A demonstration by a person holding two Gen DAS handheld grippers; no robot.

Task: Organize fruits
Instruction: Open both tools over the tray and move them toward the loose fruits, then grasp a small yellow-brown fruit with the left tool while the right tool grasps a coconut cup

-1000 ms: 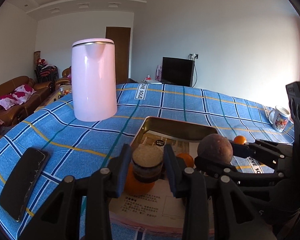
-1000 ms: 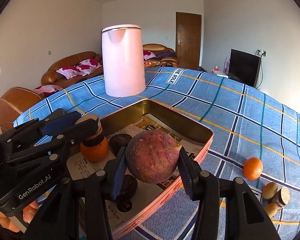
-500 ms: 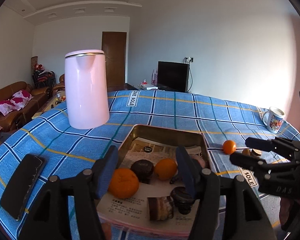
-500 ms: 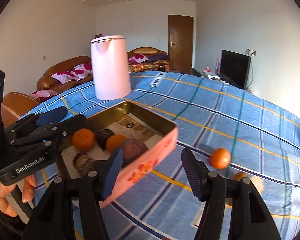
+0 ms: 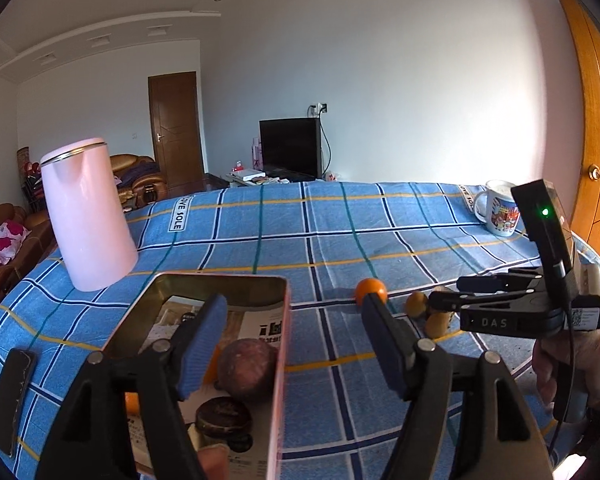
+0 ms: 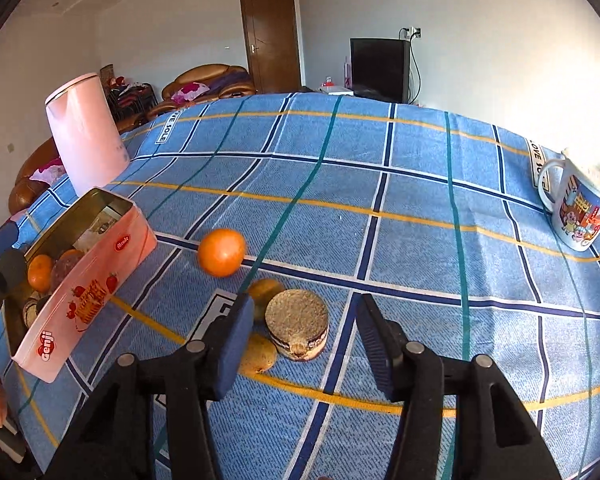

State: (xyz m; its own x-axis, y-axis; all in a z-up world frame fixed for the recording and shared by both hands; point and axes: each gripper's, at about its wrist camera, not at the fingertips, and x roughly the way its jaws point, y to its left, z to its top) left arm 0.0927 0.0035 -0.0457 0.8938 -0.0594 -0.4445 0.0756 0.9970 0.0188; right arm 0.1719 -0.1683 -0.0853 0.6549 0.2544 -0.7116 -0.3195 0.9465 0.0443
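The pink tin holds a purple fruit, oranges and dark round pieces. My left gripper hangs over the tin's right wall, jaws opening, nothing gripped. On the cloth lie an orange, two small yellow fruits and a round piece with a tan top. My right gripper straddles that round piece, jaws closing, and the pads stand clear of it. In the left wrist view the right gripper sits beside the yellow fruits and orange.
A pink kettle stands behind the tin at the left. A printed mug sits near the table's right edge. A dark phone lies at the near left. The blue checked cloth stretches bare behind the loose fruit.
The left gripper let go of a round piece and the right let go of the purple fruit, both into the tin. Both moved right; the right now stands over the loose pieces on the cloth.
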